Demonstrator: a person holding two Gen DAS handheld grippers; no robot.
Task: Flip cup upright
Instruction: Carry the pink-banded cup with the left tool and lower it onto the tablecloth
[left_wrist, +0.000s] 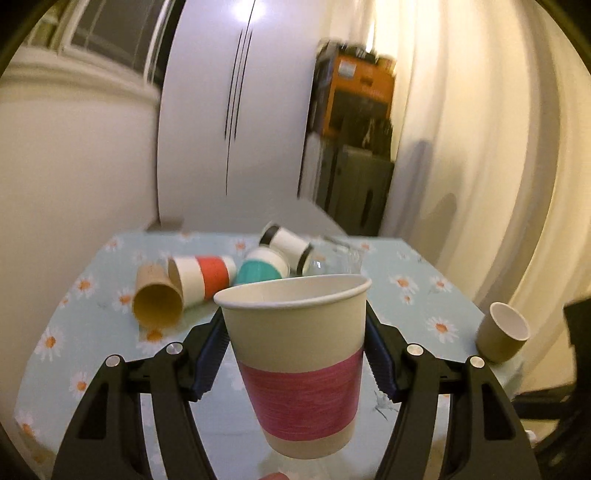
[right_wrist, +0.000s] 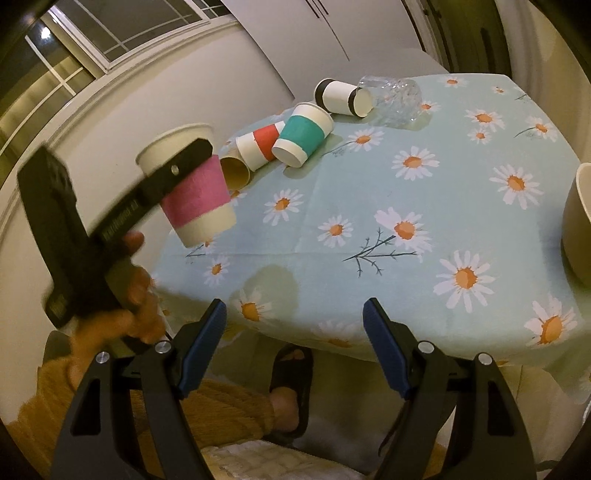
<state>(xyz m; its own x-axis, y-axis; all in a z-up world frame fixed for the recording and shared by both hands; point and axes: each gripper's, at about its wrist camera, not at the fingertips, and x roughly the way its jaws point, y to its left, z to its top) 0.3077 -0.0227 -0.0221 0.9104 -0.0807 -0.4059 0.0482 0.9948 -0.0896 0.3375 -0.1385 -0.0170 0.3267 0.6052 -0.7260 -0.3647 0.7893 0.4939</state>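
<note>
One pink-banded cup (left_wrist: 295, 354) clamped in left gripper (left_wrist: 295, 354), mouth up, above the table's (right_wrist: 424, 206) 9 o'clock edge. Right gripper (right_wrist: 295, 343) wide, empty, at 6 o'clock.

White lettering runs along the left gripper (right_wrist: 177, 166) arm, too blurred to read.

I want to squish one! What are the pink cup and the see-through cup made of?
The pink cup looks like paper: matte, with a rolled rim and a thin wall, held in the left gripper. The see-through cup lies on its side, clear and shiny with ridges; glass or hard plastic, hard to tell.
</note>
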